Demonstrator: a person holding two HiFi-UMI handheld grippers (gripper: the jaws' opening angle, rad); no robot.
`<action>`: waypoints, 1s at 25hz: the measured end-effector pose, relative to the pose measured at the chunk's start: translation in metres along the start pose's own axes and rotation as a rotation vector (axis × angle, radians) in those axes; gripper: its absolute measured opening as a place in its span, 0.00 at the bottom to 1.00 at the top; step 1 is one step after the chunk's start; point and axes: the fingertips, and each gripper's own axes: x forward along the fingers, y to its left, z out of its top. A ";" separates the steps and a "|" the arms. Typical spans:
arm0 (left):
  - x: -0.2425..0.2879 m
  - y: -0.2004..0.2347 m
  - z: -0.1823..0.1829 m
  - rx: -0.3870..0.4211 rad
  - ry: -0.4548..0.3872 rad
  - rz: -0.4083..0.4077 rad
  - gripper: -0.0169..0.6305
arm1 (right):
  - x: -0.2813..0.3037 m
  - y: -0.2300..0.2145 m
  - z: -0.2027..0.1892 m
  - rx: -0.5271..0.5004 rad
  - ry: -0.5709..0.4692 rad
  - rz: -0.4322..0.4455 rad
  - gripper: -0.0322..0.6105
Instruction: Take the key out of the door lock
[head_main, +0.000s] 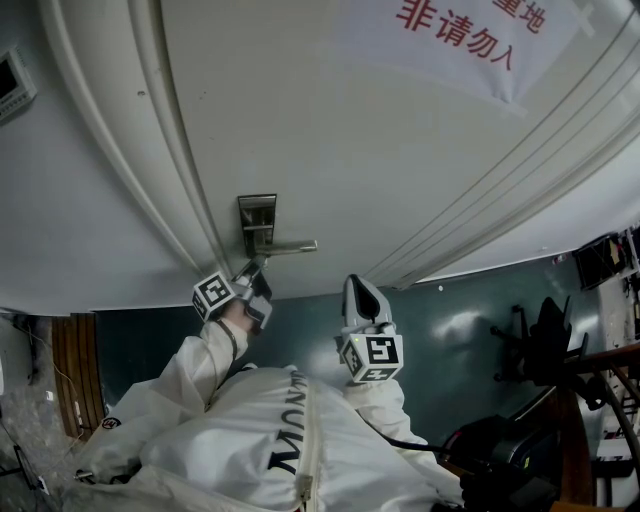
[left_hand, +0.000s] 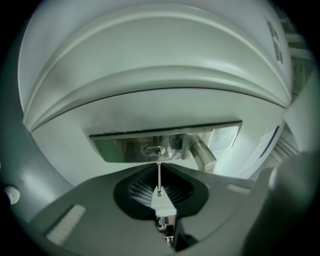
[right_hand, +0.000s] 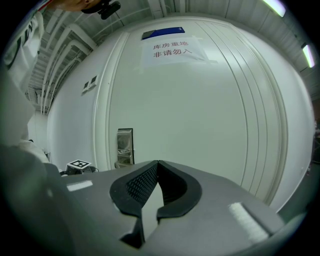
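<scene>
Left tongs (left_hand: 159, 164) grip key (left_hand: 159, 178) (blade in lock (left_hand: 153, 150)); right tongs (right_hand: 158, 162) well off door (right_hand: 200, 125).

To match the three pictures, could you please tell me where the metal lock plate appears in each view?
Head view: lock plate centre-left, just above the left gripper.
Left gripper view: lock plate across the centre, directly beyond the jaws.
Right gripper view: lock plate left of centre, beside the jaw tips.
Shared landmark: the white door.

At upper right you see a white sign (head_main: 470, 35) printed in red; a wall box (head_main: 14, 86) sits upper left, black equipment (head_main: 550, 335) lower right.
</scene>
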 end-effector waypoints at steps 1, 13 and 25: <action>-0.004 0.001 -0.005 0.007 0.006 -0.002 0.06 | -0.001 0.000 0.000 0.002 0.000 -0.001 0.05; -0.025 -0.007 -0.018 0.258 0.059 0.059 0.06 | 0.000 0.010 -0.007 0.022 0.005 0.035 0.05; -0.052 -0.021 -0.025 0.918 0.150 0.270 0.06 | 0.003 0.016 -0.014 0.046 0.006 0.078 0.05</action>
